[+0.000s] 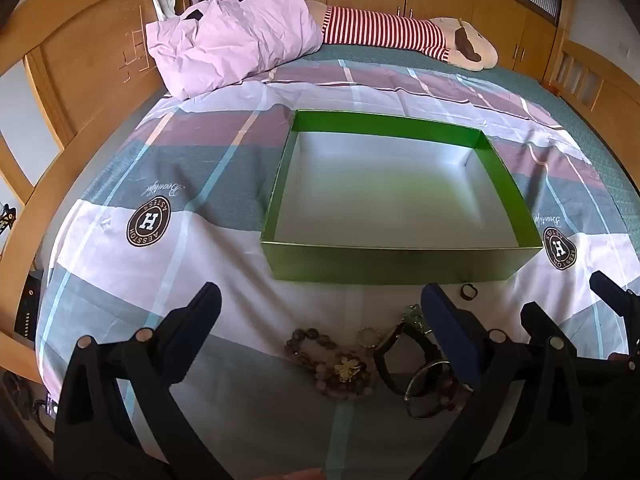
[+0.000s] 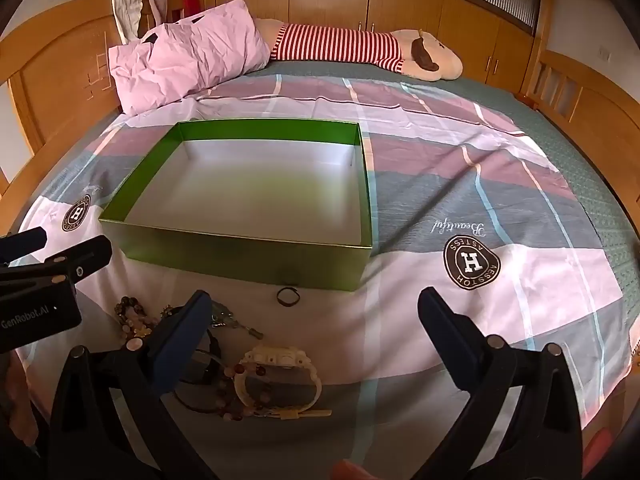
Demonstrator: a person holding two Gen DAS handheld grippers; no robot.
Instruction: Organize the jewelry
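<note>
Black and blue frame our view: we hold the left hand-held gripper and the right hand-held gripper with jaws spread wide, nothing between the pads, both tilted down over the bed. Nearest us, on the plaid bedsheet, we see the jewelry pile: beaded bracelets, a dark watch, and in the right view a cream watch. A small dark ring lies apart, just beside the box. Next comes the green box, lid off, pale inside, holding nothing. Farther on we find a pink pillow and a plush toy in a red-striped top. Wooden bed frame and wooden cabinets close the room.
</note>
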